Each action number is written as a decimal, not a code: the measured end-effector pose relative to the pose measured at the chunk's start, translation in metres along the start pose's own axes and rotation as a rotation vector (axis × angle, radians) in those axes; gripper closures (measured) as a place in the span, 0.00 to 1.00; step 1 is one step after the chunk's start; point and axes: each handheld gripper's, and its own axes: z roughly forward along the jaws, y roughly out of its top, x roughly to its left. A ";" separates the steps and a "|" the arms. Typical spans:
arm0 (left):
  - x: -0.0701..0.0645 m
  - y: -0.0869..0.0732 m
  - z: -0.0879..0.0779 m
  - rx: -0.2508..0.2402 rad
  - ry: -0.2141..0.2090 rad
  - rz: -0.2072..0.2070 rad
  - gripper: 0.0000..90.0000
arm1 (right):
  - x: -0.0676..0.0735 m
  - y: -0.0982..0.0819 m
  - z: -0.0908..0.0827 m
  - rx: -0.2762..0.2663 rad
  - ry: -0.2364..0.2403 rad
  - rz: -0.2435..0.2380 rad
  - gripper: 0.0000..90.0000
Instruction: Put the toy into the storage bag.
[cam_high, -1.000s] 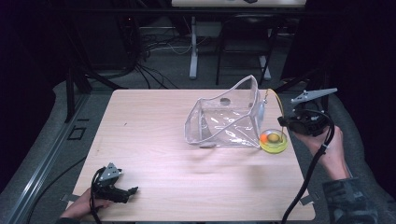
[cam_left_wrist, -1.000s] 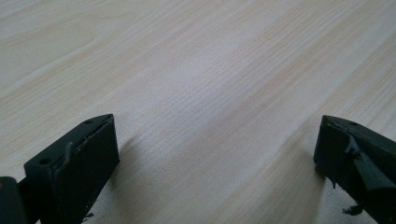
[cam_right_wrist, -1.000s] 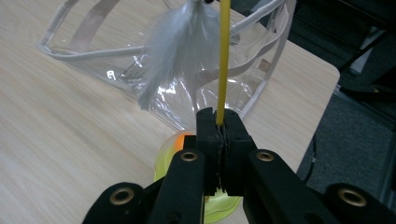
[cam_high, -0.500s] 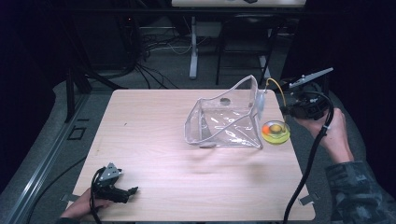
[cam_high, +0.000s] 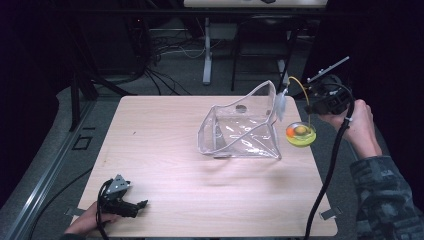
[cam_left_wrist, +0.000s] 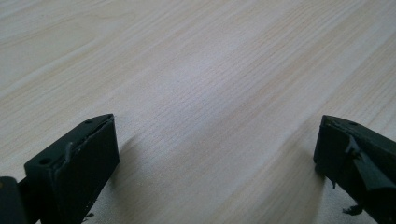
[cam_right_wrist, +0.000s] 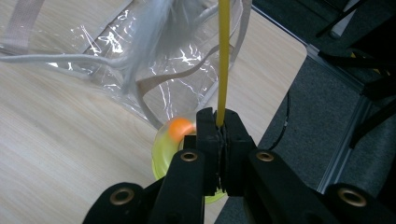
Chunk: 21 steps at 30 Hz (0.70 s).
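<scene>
The right gripper (cam_right_wrist: 219, 135) is clamped on a yellow strap (cam_right_wrist: 223, 60) beside the clear plastic bag (cam_high: 240, 132). A yellow dish (cam_high: 300, 134) hangs at the table's (cam_high: 165, 150) right edge. The left gripper (cam_high: 131, 206) rests wide open, holding nothing

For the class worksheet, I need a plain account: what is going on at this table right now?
A person works at a wooden table with a gripper in each hand. The right gripper is shut on a thin yellow cord, and a yellow-green dish holding something orange hangs below it at the table's right edge, beside a clear plastic bag. The cord also seems to reach a small whitish tag at the bag's upper corner. The left gripper rests open over bare wood at the near left corner.
</scene>
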 end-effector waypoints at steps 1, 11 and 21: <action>0.000 0.000 0.000 0.001 0.001 0.002 0.00 | 0.000 0.000 0.000 0.000 0.000 0.000 0.98; 0.000 0.000 0.000 -0.001 0.003 0.001 0.00 | -0.007 0.018 -0.011 0.020 -0.019 -0.010 0.98; 0.000 0.000 0.000 -0.001 0.003 0.003 0.00 | -0.005 0.038 -0.022 0.041 -0.023 -0.036 0.98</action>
